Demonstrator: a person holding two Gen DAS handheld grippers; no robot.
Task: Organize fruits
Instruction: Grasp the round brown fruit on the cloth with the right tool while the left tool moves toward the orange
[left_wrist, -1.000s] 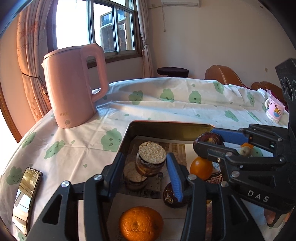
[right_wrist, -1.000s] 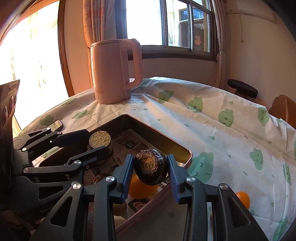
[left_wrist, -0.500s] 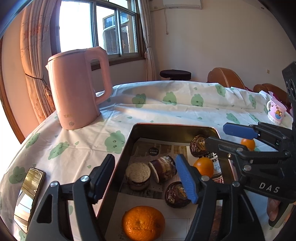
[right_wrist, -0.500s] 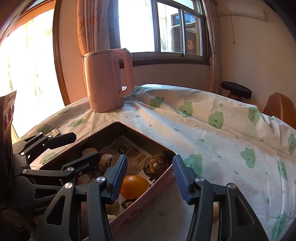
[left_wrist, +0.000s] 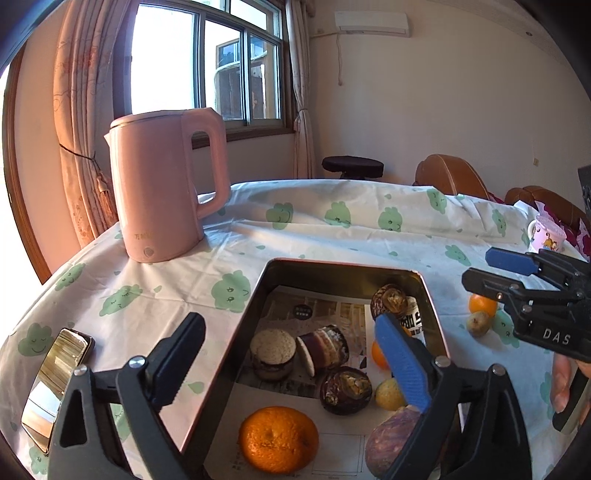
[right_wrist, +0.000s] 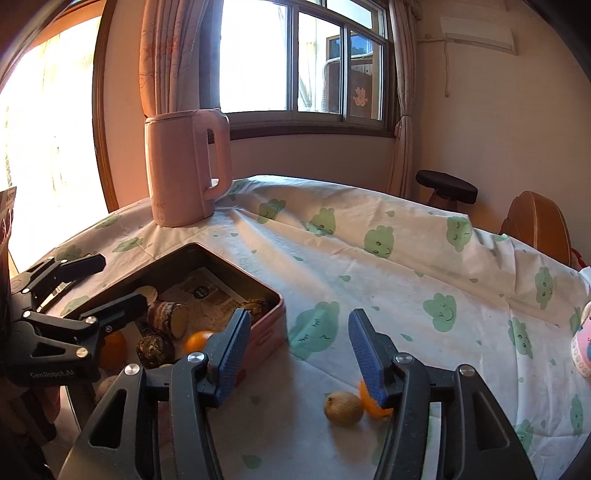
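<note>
A metal tin (left_wrist: 334, 267) lined with paper holds a large orange (left_wrist: 277, 439), a small orange (left_wrist: 378, 354), dark brown fruits (left_wrist: 345, 389), a cut one (left_wrist: 323, 349), a round cake-like piece (left_wrist: 272, 352) and a purple fruit (left_wrist: 391, 443). My left gripper (left_wrist: 291, 365) is open and empty above the tin. My right gripper (right_wrist: 295, 354) is open and empty, above the cloth just right of the tin (right_wrist: 275, 321). A small orange (right_wrist: 365, 398) and a yellowish fruit (right_wrist: 342, 408) lie on the cloth near its right finger.
A pink kettle (left_wrist: 162, 184) stands behind the tin on the left. A phone (left_wrist: 55, 384) lies at the table's left edge. A patterned mug (left_wrist: 546, 234) stands at the far right. Chairs and a stool stand behind the table.
My right gripper opened and left the dark fruit in the tin, then moved right and back. My left gripper opened, let go of the cut piece, which tipped over, and pulled back.
</note>
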